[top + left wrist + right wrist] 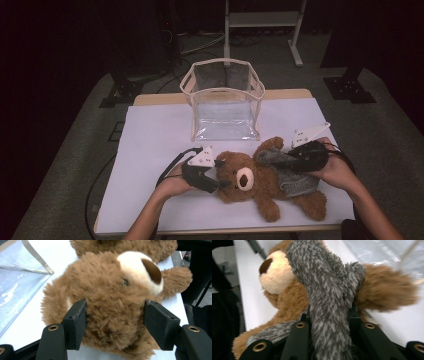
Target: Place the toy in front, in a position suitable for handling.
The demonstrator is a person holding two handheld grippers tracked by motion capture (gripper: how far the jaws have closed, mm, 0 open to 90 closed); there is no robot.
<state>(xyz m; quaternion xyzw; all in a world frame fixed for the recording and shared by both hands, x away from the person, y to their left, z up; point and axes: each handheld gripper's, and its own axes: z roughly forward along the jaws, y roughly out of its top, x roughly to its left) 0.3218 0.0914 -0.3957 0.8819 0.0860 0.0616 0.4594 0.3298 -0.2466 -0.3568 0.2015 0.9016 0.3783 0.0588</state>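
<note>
Teddy bear (250, 182) is flat on its back on my white-covered table (150, 140), dark room all around, clear bag (225, 107) standing just behind it. My left gripper (113, 322) is spread wide around its head, and my right gripper (329, 325) is pinched tight on its grey sweater (329, 297).

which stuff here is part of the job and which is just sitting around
In use:
- teddy bear, its head between the open jaws of the left gripper
- grey fuzzy vest, pinched by the right gripper

Lying about:
- clear plastic bag, standing open behind the bear, touched by neither gripper
- white table cover
- metal stand on the floor beyond
</note>
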